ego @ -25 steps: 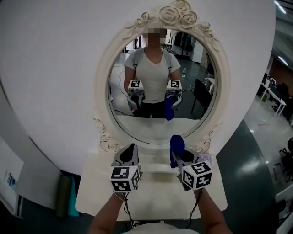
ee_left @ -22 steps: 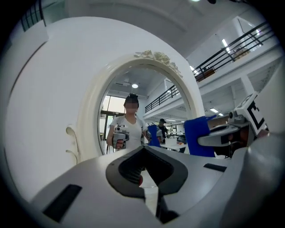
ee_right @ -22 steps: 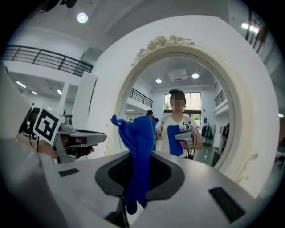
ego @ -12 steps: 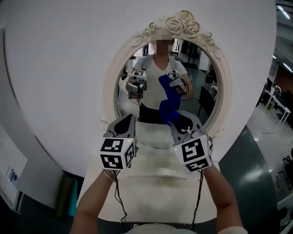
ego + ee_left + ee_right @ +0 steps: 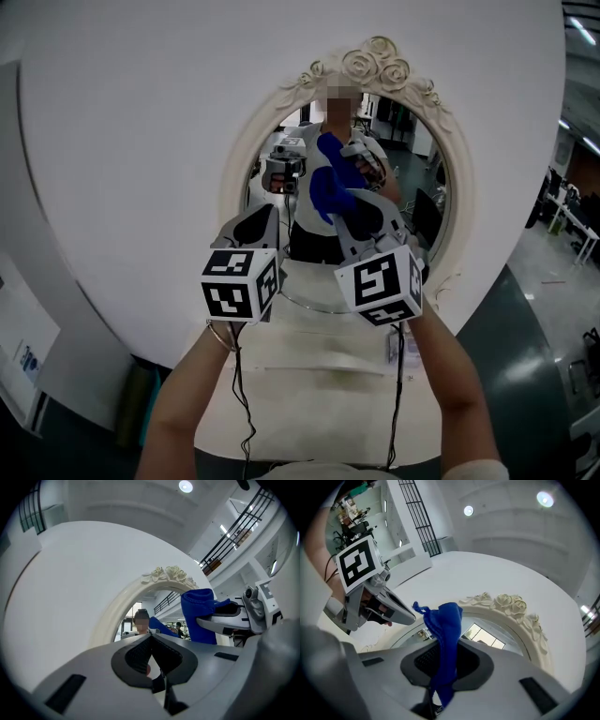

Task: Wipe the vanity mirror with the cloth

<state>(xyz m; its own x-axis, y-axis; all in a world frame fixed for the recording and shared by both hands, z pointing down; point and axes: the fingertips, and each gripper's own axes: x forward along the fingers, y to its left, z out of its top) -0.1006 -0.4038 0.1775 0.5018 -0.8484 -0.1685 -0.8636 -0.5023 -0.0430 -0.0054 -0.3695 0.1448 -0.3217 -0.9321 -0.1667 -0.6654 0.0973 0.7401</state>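
Between the right gripper's (image 5: 354, 208) jaws sits the blue cloth (image 5: 329, 190). The jaws are clamped on it, clear in the right gripper view, where the cloth (image 5: 446, 637) runs up through the pads of the right gripper (image 5: 447, 663) and flops over past the tips. A loose corner pokes out toward the left gripper (image 5: 396, 613).

Ahead of both grippers is the vanity mirror (image 5: 234, 183), oval, with a cream frame and carved roses on top. The right gripper is raised in front of the glass with the cloth end nearest it. Cannot tell if the cloth touches the glass, since the cloth and its reflection overlap in the head view.

The left gripper (image 5: 255, 223) is just to the left of the right one, at about the same height and also pointed at the mirror. In its own view the left gripper (image 5: 152, 654) has its jaws pressed together with nothing between them. The same view shows the right gripper (image 5: 220, 618) off to the right with the cloth (image 5: 199, 616) bunched at its tips, and the mirror (image 5: 169, 573) frame beyond.

Below both grippers is a white table (image 5: 309, 380) at the mirror's base. A wide white panel (image 5: 141, 141) stands behind the mirror. The glass shows a reflected person holding both grippers.
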